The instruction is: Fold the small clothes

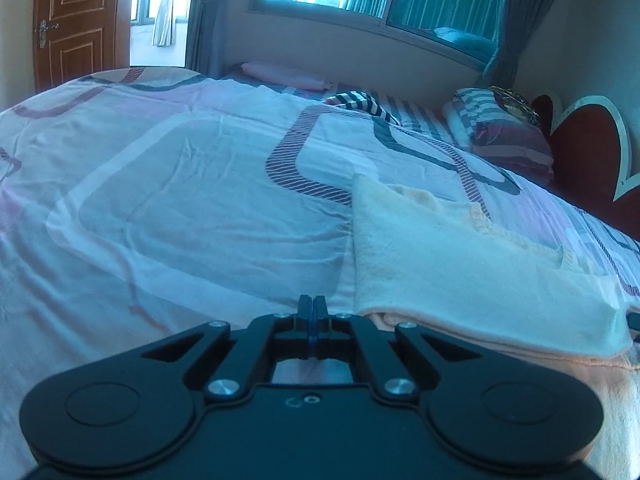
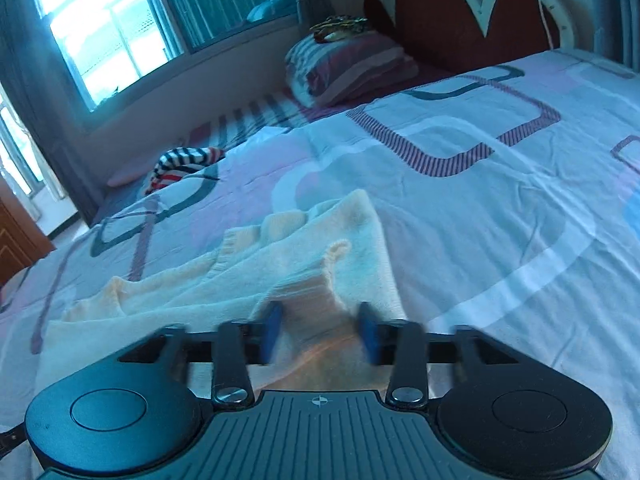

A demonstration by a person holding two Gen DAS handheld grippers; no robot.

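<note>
Cream garment [image 2: 304, 264] hem lies between right gripper [image 2: 320, 330] fingers [image 2: 273, 330].

striped pillow [image 2: 352, 68] against red headboard [image 2: 460, 12], patterned bedspread [image 2: 480, 200].

Two handheld grippers in matte black plastic. The left gripper [image 1: 313, 304] has a smooth body, round caps at both ends, angular linkage arms fixed with silver screws [image 1: 222, 387], and thin dark blue-edged fingers [image 1: 305, 307]. The right gripper [image 2: 320, 320] has a ribbed centre panel with a small crosshair mark [image 2: 319, 401] and blue pads [image 2: 273, 320].
</note>
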